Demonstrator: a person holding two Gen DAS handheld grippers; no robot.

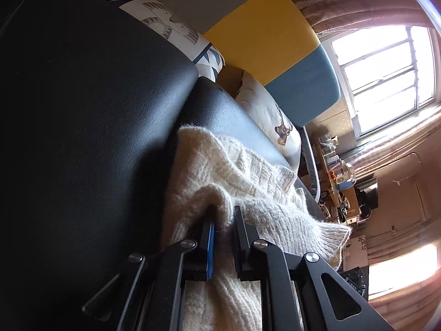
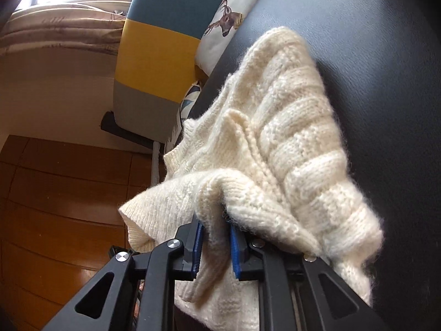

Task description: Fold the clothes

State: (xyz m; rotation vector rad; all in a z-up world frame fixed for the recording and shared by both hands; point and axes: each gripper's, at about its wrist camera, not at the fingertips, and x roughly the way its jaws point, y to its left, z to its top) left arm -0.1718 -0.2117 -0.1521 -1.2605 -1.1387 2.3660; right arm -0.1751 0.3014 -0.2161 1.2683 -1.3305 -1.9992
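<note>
While the left claw (image 1: 224, 220) pinches a raised fold of the cream knitted sweater (image 1: 220, 171) low in the middle of its own view, its two black fingers (image 1: 239, 229) stand close together with the wool bunched between them, one of them faced with a blue pad (image 1: 210, 248). From that pinch the sweater spreads upward and to the right across the frame, lying on a black leather-look cushion (image 1: 91, 104) that fills the whole left half, with one fuzzy corner hanging past the cushion's edge at the lower right. Beyond the wool, toward the upper middle, sit a white pillow with a deer print (image 1: 273, 118) and another patterned pillow (image 1: 176, 30), both against a headboard (image 1: 261, 41) of grey, yellow and blue panels. A bright window (image 1: 386, 77) with curtains fills the upper right, and a cluttered worktop (image 1: 339, 182) shows at the right middle. In the right wrist view, the right claw (image 2: 213, 220) likewise grips a fold of the same sweater (image 2: 289, 127) at the lower middle, blue pads (image 2: 235, 248) on both fingers pressing the knit from either side. The wool rises from there to the upper right over the black cushion (image 2: 386, 69), its ribbed bands plainly visible, and a loose flap droops off the cushion's edge at the lower left above a wooden floor (image 2: 55, 193). Further up are the deer pillow (image 2: 228, 19) and the striped headboard (image 2: 154, 55), with curtains (image 2: 55, 30) at the upper left.
</note>
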